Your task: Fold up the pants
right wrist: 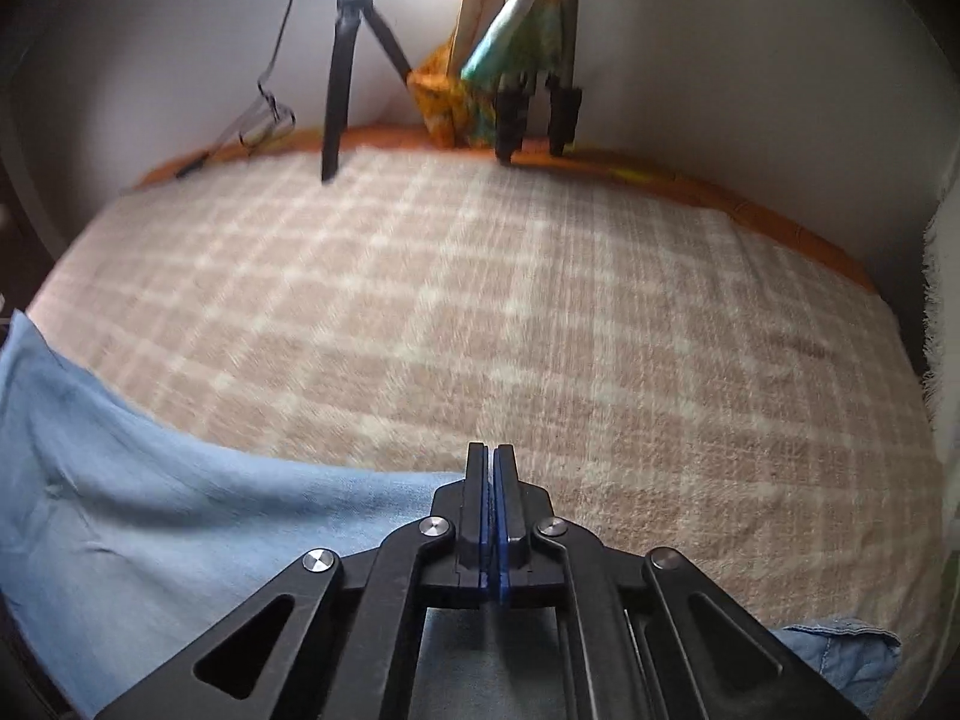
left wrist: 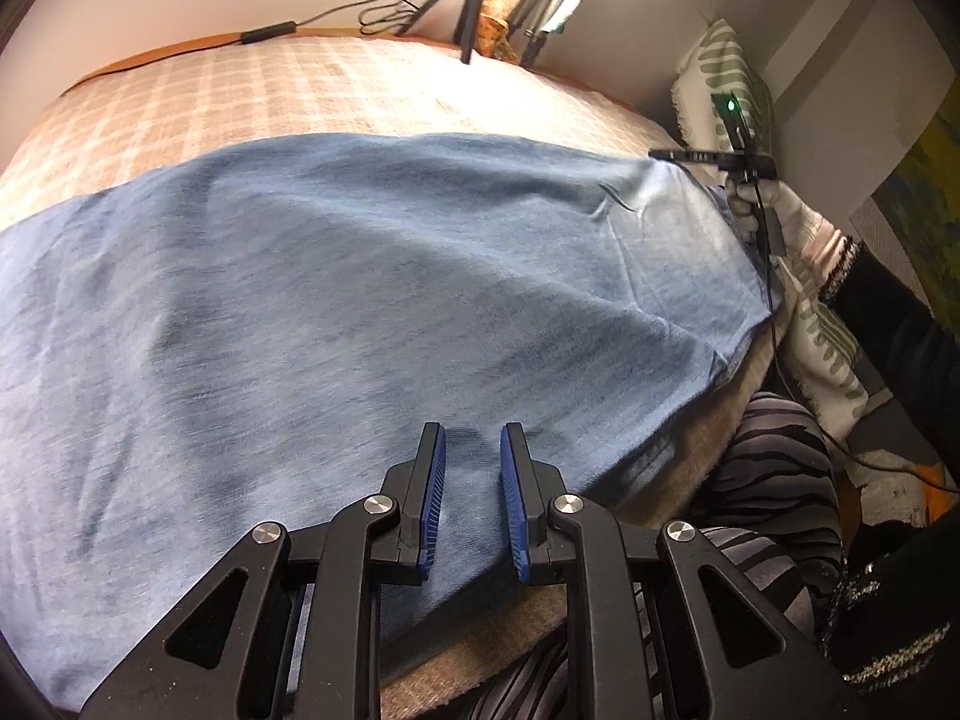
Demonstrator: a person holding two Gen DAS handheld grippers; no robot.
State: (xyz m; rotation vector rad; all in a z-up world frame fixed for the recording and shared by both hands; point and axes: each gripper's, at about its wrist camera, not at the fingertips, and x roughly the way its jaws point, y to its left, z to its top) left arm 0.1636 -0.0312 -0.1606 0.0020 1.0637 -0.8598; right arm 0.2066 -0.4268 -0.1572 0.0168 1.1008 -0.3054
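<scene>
Light blue denim pants [left wrist: 372, 312] lie spread across the checked beige blanket [left wrist: 288, 90] on the bed. My left gripper [left wrist: 473, 438] is open, its blue pads just above the pants near the front edge, holding nothing. In the left wrist view my right gripper [left wrist: 666, 155] is at the far right corner of the pants, with the cloth drawn up toward it. In the right wrist view my right gripper [right wrist: 492, 456] is shut, with the pants [right wrist: 180, 510] running under it; whether cloth is pinched between the pads is hidden.
A black tripod [right wrist: 345, 60] and colourful cloth [right wrist: 510, 42] stand at the wall behind the bed. A leaf-patterned pillow [left wrist: 726, 84] leans at the right. The person's striped legs [left wrist: 762, 480] are at the bed's front edge. Cables [left wrist: 384, 6] run along the back.
</scene>
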